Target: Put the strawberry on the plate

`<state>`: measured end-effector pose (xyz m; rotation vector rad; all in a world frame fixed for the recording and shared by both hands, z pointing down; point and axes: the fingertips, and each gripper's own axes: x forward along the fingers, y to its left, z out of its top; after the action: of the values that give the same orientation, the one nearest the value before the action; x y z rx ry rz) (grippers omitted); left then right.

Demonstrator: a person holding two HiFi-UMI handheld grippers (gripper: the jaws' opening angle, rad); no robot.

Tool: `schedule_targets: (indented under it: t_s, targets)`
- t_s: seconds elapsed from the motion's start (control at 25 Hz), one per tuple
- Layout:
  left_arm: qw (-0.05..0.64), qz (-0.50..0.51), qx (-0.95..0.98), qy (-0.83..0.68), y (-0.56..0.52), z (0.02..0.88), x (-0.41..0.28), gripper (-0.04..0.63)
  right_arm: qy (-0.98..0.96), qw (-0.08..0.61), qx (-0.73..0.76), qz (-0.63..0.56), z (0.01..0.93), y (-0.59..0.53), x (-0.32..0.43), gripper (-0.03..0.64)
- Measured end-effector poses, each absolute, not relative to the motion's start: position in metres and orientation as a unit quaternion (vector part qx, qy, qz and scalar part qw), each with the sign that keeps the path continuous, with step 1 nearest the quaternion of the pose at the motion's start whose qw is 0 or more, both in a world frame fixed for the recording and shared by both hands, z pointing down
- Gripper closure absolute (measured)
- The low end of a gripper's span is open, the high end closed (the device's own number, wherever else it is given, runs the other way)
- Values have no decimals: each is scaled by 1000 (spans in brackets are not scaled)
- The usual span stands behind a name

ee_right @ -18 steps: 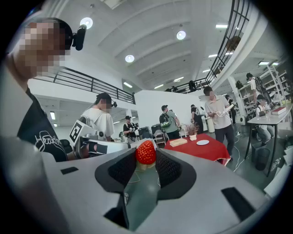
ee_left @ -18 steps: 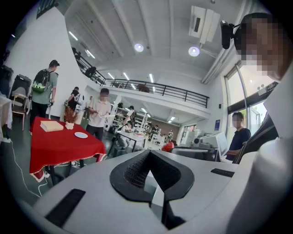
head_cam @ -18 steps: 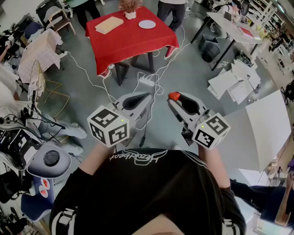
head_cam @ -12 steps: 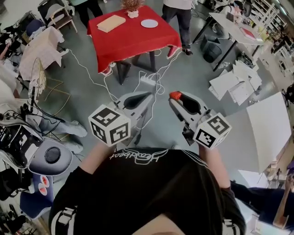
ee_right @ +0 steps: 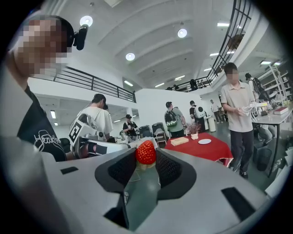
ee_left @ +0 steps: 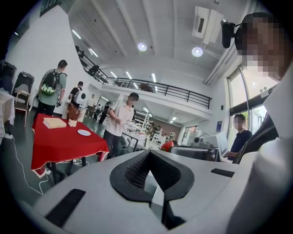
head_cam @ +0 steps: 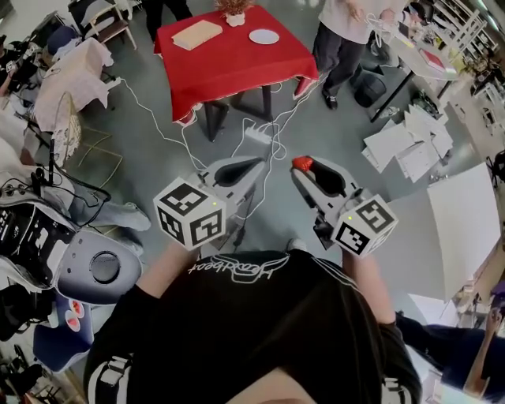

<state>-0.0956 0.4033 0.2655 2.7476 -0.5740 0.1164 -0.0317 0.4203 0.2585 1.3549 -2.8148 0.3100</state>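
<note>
A red strawberry [ee_right: 146,152] sits pinched between the tips of my right gripper [ee_right: 146,161], held in the air over the floor; the head view shows that gripper [head_cam: 302,167] shut on the strawberry [head_cam: 301,163]. My left gripper [head_cam: 259,164] hovers just to its left with its jaws together and nothing in them; its own view shows its tips [ee_left: 149,155] meeting. Far ahead, the white plate [head_cam: 263,36] lies on a red-clothed table [head_cam: 229,59]. The plate also appears in the left gripper view [ee_left: 84,132] and the right gripper view [ee_right: 204,141].
A cardboard box [head_cam: 197,34] and a small plant pot [head_cam: 234,17] share the table. A person in a light shirt [head_cam: 347,35] stands at its right corner. White cables [head_cam: 256,134] run across the floor between me and the table. Chairs and equipment [head_cam: 47,237] crowd the left; desks and paper stacks [head_cam: 402,142] fill the right.
The person in the light shirt has walked from behind the table to its right corner. Both grippers stay where they were, the strawberry still held.
</note>
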Motion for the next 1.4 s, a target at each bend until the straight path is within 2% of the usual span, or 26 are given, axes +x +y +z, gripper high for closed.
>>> schedule_targets:
  t_s: [0.52, 0.76, 1.16, 1.4]
  targets:
    - [167, 36, 957, -235, 327, 287, -109, 589, -904, -4, 415, 103, 282, 343, -36, 491]
    - [201, 37, 946, -253, 265, 311, -86, 589, -908, 8, 399, 132, 308, 280, -12, 491]
    - [233, 48, 926, -293, 72, 334, -25, 589, -913, 13, 369, 172, 326, 74, 46, 491]
    - [224, 57, 923, -307, -37, 324, 17, 589, -917, 2, 363, 167, 308, -38, 92, 491]
